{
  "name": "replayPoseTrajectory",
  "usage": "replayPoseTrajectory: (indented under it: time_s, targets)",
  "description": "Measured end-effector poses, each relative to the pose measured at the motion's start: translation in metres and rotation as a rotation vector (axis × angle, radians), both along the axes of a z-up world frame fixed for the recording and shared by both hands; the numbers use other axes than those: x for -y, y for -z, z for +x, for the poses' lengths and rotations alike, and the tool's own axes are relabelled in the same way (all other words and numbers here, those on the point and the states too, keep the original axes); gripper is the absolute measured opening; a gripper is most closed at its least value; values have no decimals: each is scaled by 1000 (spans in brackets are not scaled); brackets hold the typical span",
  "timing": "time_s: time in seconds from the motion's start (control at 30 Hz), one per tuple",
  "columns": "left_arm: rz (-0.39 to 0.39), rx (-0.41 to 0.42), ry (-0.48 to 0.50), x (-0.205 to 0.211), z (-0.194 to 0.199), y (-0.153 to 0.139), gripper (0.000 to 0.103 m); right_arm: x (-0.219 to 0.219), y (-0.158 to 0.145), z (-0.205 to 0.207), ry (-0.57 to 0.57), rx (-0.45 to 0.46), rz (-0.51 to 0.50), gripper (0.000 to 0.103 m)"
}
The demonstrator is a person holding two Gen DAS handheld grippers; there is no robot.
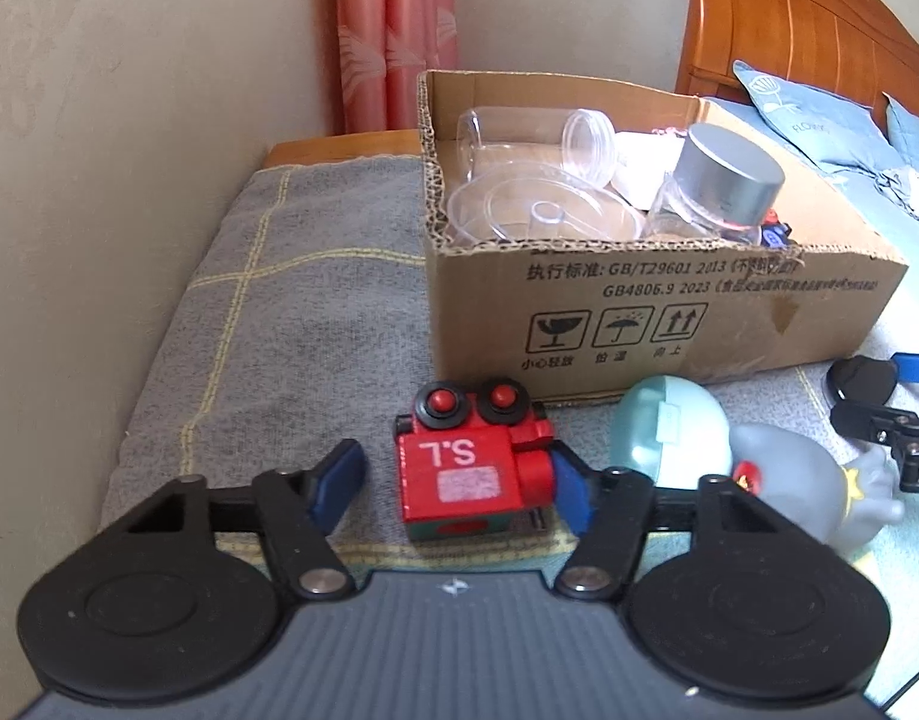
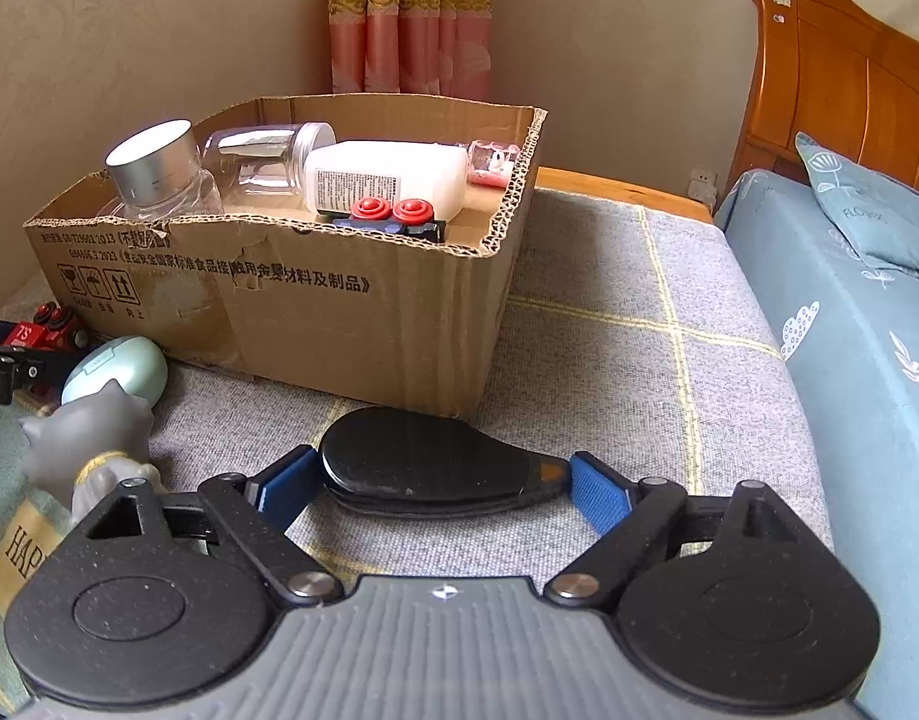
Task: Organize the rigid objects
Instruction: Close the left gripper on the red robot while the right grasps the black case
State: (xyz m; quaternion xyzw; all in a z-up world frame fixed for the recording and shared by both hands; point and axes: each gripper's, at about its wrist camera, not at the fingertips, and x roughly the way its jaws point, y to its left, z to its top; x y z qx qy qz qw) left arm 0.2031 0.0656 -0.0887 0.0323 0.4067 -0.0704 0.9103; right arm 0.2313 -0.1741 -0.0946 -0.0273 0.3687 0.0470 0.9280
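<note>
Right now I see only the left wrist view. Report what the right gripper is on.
Observer: The right gripper straddles a flat black oval case lying on the blanket, with a blue pad at each end. I cannot tell whether it is clamped.
Operator: Give me the case's place against the box.
Observer: It lies just in front of the cardboard box, by the corner nearest the right wrist camera.
Operator: Name what lies deep in the box on that side.
Observer: A white bottle on its side, its printed label facing that camera.
</note>
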Motion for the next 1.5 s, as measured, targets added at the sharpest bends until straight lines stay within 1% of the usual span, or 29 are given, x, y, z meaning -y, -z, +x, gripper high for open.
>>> replayPoseTrajectory:
  time_s: [0.13,0.2,0.3,0.33,0.4,0.47,0.57,0.63,0.7,0.73,0.77,0.83,0.9,0.97,1.03,1.1,1.23,1.37,1.5]
  targets:
    - [20,4,49,0,-10,-3,56,4,-1,-9,-41,-1,-3,92]
    - [5,-3,75,0,-15,-5,53,8,-1,-16,-70,-5,-3,92]
    - [-22,-18,91,-1,-23,-5,51,15,-2,-28,-95,-14,-4,92]
    - [-21,-14,84,0,-24,-5,51,18,-3,-31,-92,-17,-4,93]
    - [-22,-3,49,1,-27,-5,55,23,-3,-35,-71,-25,0,93]
    - [-51,-4,15,0,-26,-5,57,25,-4,-39,-54,-30,0,93]
    - [-99,-7,-32,1,-19,-6,65,22,-3,-44,-41,-30,4,95]
    - [-104,-10,-50,4,-14,-5,65,20,-2,-45,-38,-27,1,96]
    - [-107,-20,-66,8,-9,-3,61,17,-2,-45,-34,-24,2,97]
    - [-97,-13,-72,10,-8,-3,59,17,-2,-46,-34,-23,3,98]
    - [-89,-2,-77,11,-7,-3,50,16,-2,-46,-35,-23,2,98]
    - [-123,-2,-75,6,-6,-3,50,14,-2,-47,-39,-23,-1,99]
    - [-163,-11,-52,-1,-10,-3,50,14,-2,-48,-42,-25,-1,99]
    - [-149,-20,-27,-3,-16,-4,50,14,-2,-50,-38,-26,0,99]
    - [-101,-22,0,-3,-27,-4,50,14,-1,-50,-28,-27,-2,101]
    - [-96,-21,21,-4,-36,-4,50,15,0,-50,-7,-28,0,103]
    - [-58,-14,17,-1,-43,-7,50,15,1,-47,20,-15,5,103]
    - [-42,4,16,2,-45,-6,50,13,1,-40,38,-7,14,103]
    - [-54,1,11,1,-44,-8,51,12,3,-35,24,8,-11,103]
